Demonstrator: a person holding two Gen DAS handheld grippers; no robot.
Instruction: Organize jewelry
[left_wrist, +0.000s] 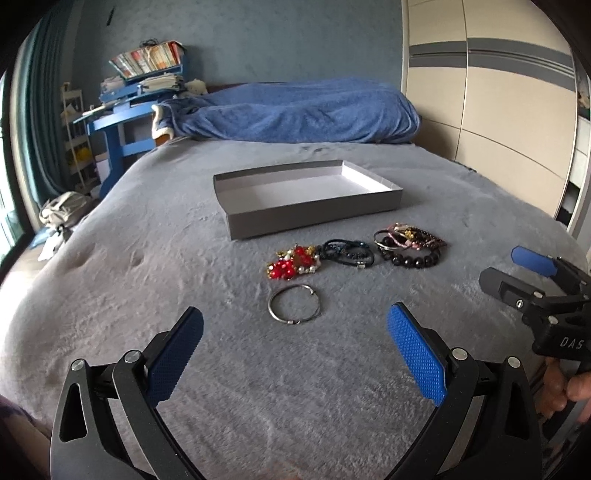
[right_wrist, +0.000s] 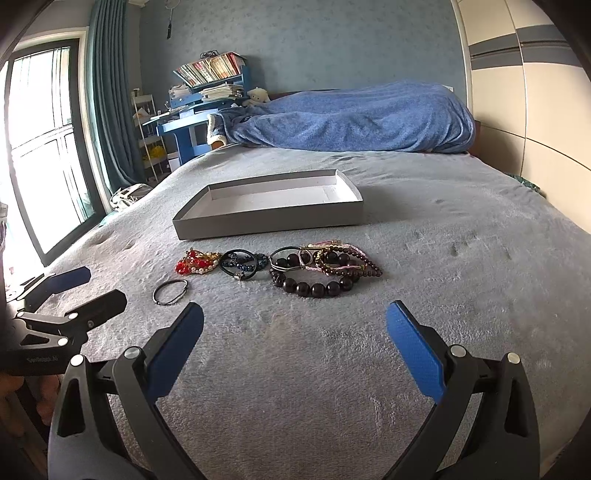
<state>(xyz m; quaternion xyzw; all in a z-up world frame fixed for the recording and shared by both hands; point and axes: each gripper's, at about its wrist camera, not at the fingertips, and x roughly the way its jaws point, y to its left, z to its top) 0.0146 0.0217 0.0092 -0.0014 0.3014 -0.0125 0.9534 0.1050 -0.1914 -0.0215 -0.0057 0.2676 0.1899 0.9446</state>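
An empty grey box lies on the grey bedspread. In front of it runs a row of jewelry: a red bead piece, a dark blue-black bracelet, and a heap of dark bead bracelets. A thin metal bangle lies nearer, apart from the row. My left gripper hovers open just short of the bangle. My right gripper is open above bare bedspread, short of the bead heap. Both hold nothing.
A rumpled blue blanket covers the far end of the bed. A blue desk with books stands at far left, by a curtain and window. Wardrobe doors line the right side. A hand holds the right gripper's handle.
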